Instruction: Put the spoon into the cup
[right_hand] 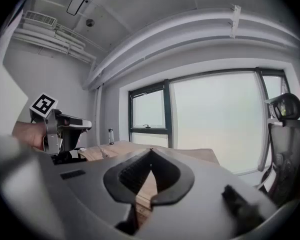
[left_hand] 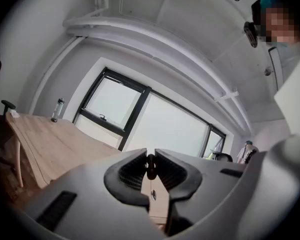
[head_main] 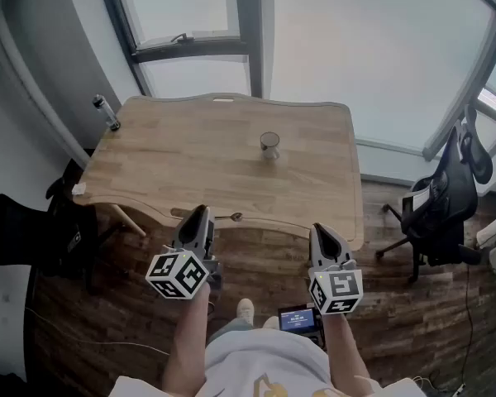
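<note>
At the far left corner of the table [head_main: 165,164] a bottle [head_main: 106,112] is standing, well apart from everything else. The left gripper [head_main: 200,212] is reaching over the table's near edge, and its own view is showing its jaws pinched narrow on a small dark piece, which I am taking to be the handle of the spoon [head_main: 231,217]. The spoon is lying along that near edge, its bowl poking out just right of the jaws. The cup [head_main: 269,145] is standing upright farther off, right of the middle. The right gripper [head_main: 322,231] is hovering off the near edge with its jaws meeting at the tips and nothing between them. A chair [head_main: 434,205] is sitting on the floor at the far right. The grip is looking thin and close to the handle's end, so the spoon could be swinging or slipping out while lifting. A tilted spoon arriving at the rim could also be knocking the light cup over.
</note>
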The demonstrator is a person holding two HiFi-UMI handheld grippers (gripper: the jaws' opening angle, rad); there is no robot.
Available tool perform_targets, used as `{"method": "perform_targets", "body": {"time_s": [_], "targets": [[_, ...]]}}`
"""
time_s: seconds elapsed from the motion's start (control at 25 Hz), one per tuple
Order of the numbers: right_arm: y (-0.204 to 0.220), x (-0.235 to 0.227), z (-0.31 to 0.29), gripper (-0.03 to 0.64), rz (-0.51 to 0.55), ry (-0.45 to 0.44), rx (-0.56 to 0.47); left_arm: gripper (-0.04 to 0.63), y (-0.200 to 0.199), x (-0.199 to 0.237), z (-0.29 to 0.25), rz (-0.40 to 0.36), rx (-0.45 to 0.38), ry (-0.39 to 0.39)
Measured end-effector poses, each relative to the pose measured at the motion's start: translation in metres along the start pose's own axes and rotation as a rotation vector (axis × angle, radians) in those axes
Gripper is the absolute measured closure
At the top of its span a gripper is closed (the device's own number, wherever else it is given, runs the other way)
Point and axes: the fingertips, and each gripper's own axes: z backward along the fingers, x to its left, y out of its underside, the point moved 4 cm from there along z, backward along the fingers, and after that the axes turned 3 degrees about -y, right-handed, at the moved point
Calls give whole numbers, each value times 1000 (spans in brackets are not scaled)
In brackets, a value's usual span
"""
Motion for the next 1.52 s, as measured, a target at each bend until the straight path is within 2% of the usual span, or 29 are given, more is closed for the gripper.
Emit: {"method": "perform_targets", "body": {"time_s": [0.52,0.92,1.24,1.52], "targets": [[0,0,26,584,-7,16,-10,540,7,-13,18,-2,4,1],[0,-10,27,584,-19,29,-16,540,10,-15,10,6,0,-2],[12,-34,1,584,-44,70,13,540,20,-2,-23,24,12,-7],[11,-56,-66,584,-50,82,40,540,16,29,-90,45,30,-6]]}}
